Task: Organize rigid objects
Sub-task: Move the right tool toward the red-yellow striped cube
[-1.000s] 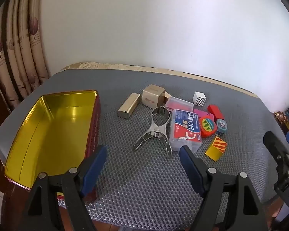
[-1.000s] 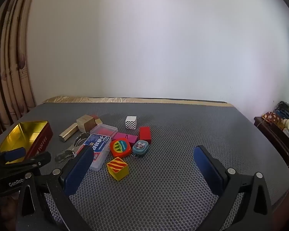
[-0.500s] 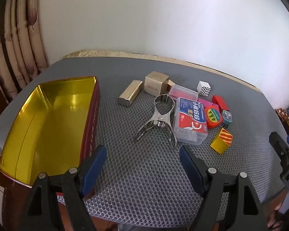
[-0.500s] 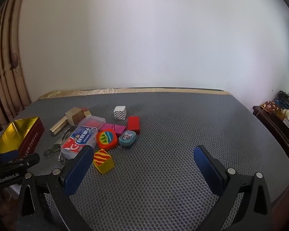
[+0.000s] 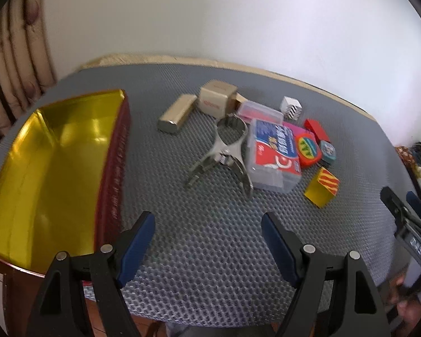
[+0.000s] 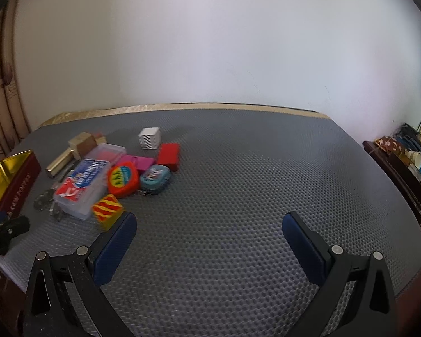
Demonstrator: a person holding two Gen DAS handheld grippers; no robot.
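Note:
An open red tin with a gold inside point(image 5: 56, 168) lies at the table's left; it also shows in the right wrist view point(image 6: 11, 179). A cluster of small objects sits right of it: a metal clamp point(image 5: 224, 151), a clear plastic case with a red and blue label point(image 5: 272, 157), a gold bar point(image 5: 176, 113), a beige box point(image 5: 216, 101), an orange tape measure point(image 6: 123, 178), a yellow striped block point(image 6: 108, 210), a red block point(image 6: 168, 154). My left gripper point(image 5: 207, 244) is open and empty, short of the clamp. My right gripper point(image 6: 209, 241) is open and empty, right of the cluster.
A grey honeycomb mat point(image 6: 252, 182) covers the table, bare on its right half. A white wall stands behind. Curtains point(image 5: 16, 56) hang at the left. A dark side table with clutter point(image 6: 407, 163) stands at the far right.
Both grippers have moved forward and closer to the table, so the tin and the cluster look nearer. Nothing on the table has moved. Both grippers stay open.

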